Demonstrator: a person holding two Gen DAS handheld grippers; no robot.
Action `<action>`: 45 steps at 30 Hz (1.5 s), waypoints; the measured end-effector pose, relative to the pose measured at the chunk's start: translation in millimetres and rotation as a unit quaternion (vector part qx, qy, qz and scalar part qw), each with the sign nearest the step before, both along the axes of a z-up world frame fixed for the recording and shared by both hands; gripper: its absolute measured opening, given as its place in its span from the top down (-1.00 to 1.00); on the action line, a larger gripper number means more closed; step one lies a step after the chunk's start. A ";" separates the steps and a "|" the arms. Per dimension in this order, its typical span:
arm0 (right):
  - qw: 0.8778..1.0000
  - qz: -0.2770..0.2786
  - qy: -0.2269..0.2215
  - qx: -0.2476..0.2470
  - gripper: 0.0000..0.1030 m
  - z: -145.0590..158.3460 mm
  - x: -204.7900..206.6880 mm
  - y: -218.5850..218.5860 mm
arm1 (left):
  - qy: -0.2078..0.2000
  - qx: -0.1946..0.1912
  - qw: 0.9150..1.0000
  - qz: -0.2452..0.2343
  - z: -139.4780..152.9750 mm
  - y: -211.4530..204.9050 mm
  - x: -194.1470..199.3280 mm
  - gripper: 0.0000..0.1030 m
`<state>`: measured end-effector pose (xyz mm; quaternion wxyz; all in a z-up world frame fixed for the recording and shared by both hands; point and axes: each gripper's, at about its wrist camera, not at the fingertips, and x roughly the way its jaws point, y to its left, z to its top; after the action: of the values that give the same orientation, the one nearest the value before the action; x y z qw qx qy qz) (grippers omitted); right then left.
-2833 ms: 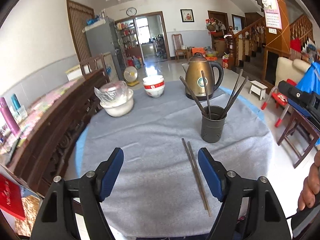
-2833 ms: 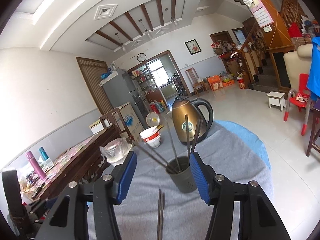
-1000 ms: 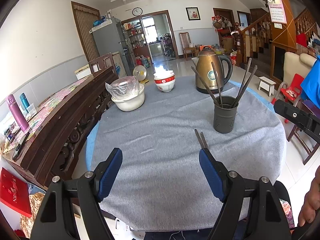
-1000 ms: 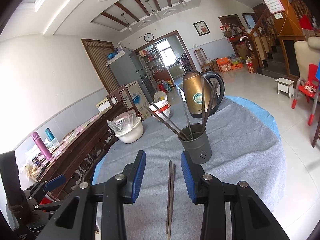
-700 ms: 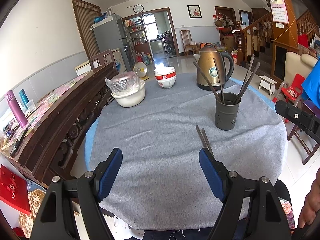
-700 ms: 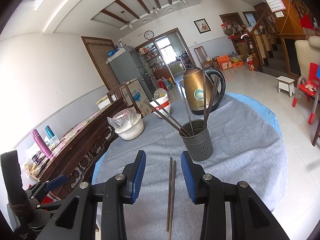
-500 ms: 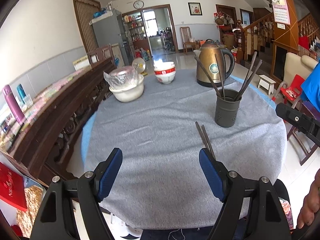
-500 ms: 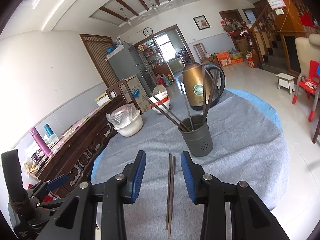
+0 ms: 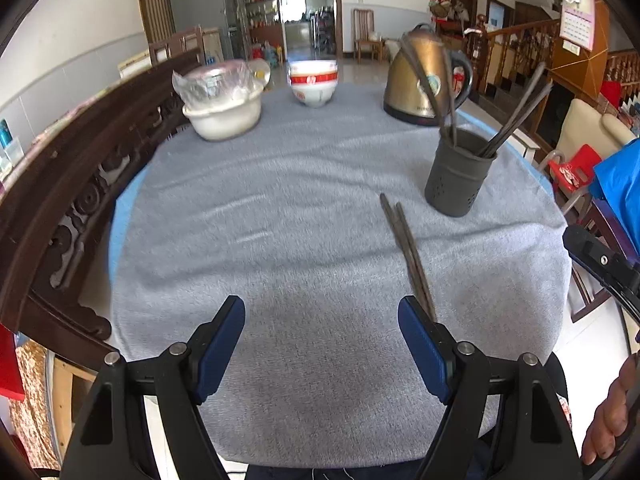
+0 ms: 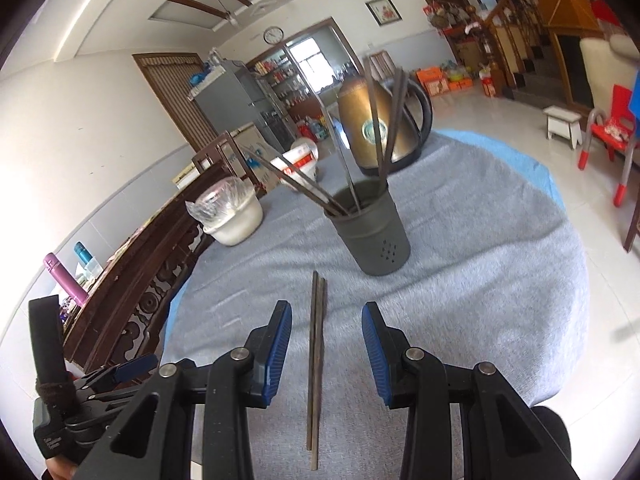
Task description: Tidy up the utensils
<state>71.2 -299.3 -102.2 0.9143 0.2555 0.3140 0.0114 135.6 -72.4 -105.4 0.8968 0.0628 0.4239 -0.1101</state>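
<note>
Chopsticks (image 10: pixel 316 364) flat between spread right tool (image 10: pixel 326 334) fingers, left tool (image 9: pixel 322 340) wide apart

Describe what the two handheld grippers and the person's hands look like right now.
Both the left gripper and the right gripper have matte black angular frames with silver pivot screws and ribbed blue pads on the inner faces of the fingers. No cables show. The right hand is bare-skinned at the frame edge; blue fabric shows above it.
</note>
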 end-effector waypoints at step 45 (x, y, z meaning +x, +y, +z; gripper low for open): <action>0.977 0.051 0.205 -0.040 0.76 -98.0 173.0 33.3 | 0.071 -0.019 0.997 0.030 -49.3 21.5 67.2 -0.54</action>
<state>244.2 -266.1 -200.2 0.8380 0.1993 0.5079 -0.0074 202.8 -50.9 -154.6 0.8682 0.0248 0.4862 -0.0959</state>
